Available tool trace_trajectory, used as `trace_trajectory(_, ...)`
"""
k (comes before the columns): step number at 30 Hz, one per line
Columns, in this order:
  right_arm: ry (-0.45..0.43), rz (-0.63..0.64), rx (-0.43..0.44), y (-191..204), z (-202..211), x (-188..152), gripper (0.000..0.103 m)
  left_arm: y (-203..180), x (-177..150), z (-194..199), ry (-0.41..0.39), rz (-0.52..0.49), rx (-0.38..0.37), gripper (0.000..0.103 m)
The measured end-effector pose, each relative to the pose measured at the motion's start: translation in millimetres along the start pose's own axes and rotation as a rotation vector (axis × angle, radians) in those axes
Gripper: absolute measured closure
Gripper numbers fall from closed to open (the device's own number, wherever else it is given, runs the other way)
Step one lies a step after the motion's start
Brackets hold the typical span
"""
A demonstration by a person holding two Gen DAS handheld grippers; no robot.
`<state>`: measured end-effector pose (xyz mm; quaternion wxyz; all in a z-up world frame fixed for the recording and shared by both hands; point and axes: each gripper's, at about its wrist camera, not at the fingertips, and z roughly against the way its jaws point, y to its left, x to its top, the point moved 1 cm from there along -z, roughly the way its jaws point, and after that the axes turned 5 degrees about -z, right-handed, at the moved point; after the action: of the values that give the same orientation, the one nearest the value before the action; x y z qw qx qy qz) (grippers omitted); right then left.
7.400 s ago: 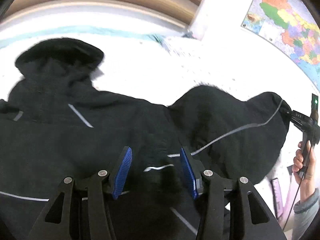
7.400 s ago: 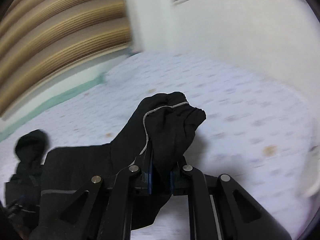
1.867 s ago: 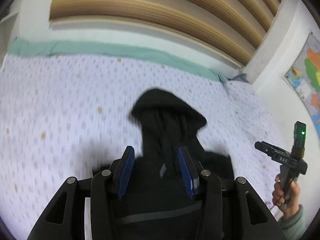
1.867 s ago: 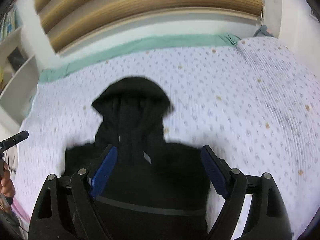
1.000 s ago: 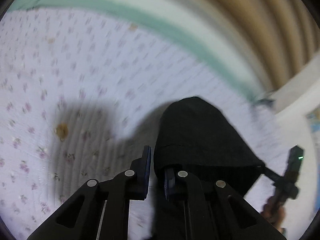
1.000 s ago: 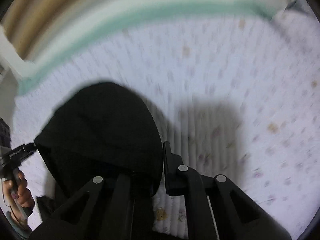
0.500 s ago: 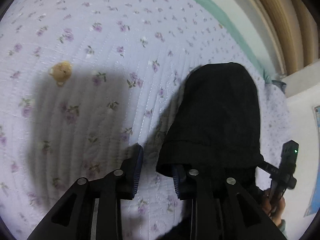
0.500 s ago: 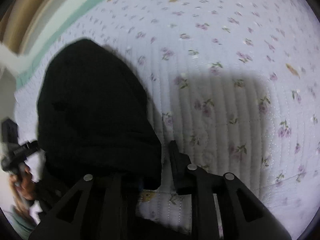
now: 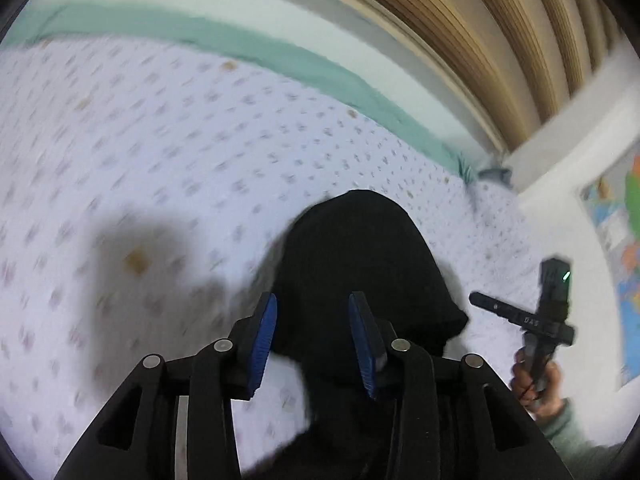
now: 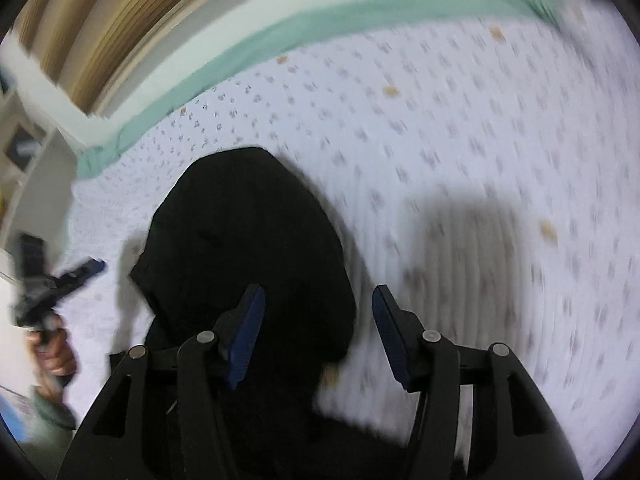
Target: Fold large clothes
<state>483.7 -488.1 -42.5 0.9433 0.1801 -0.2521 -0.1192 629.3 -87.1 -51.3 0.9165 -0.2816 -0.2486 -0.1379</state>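
We held the left tool and the right tool above the bed, each with jaws opening, blue pads spread and gripping nothing. The black hooded garment lay on the floral quilt between and beyond both tools, its hood toward the far green edge; the frames were blurred.
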Motion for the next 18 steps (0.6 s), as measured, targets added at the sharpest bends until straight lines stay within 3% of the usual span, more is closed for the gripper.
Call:
trace_trajectory(3, 0.045, 0.114, -0.110, 29.6, -39.4, 1.5, 0.044, -13.3, -4.7, -50.2, 0.105, -0.047, 0.017, 0.064)
trace_trajectory(6, 0.136, 0.182, -0.203, 34.4, -84.1, -17.2, 0.044, 3.4, -24.9, -100.4, 0.219, 0.006, 0.080, 0.065)
trace_trajectory(9, 0.152, 0.138, -0.181, 23.8, -94.1, -23.4, 0.044, 11.2, -25.6, -100.0, 0.200, 0.047, 0.054, 0.066)
trace_trajectory(11, 0.170, 0.139, -0.164, 23.5, -87.4, -18.0, 0.044, 5.9, -18.7, -85.7, 0.193, 0.017, 0.061, 0.068)
trace_trajectory(15, 0.100, 0.138, -0.055, 18.6, -49.4, 1.5, 0.041, -7.7, 10.5, -37.2, 0.049, -0.059, 0.014, 0.067)
trace_trajectory(16, 0.068, 0.128, -0.029, 17.5, -41.6, 10.1, 0.035, -7.4, 20.7, -31.3, 0.023, -0.058, 0.005, 0.063)
trace_trajectory(17, 0.043, 0.117, -0.010, 15.5, -36.4, 19.9, 0.031, -5.5, 31.4, -31.2, 0.018, -0.051, 0.000, 0.049)
trace_trajectory(18, 0.024, 0.106, 0.004, 14.1, -34.9, 30.1, 0.030, -2.6, 40.0, -35.7, 0.031, -0.040, -0.006, 0.042)
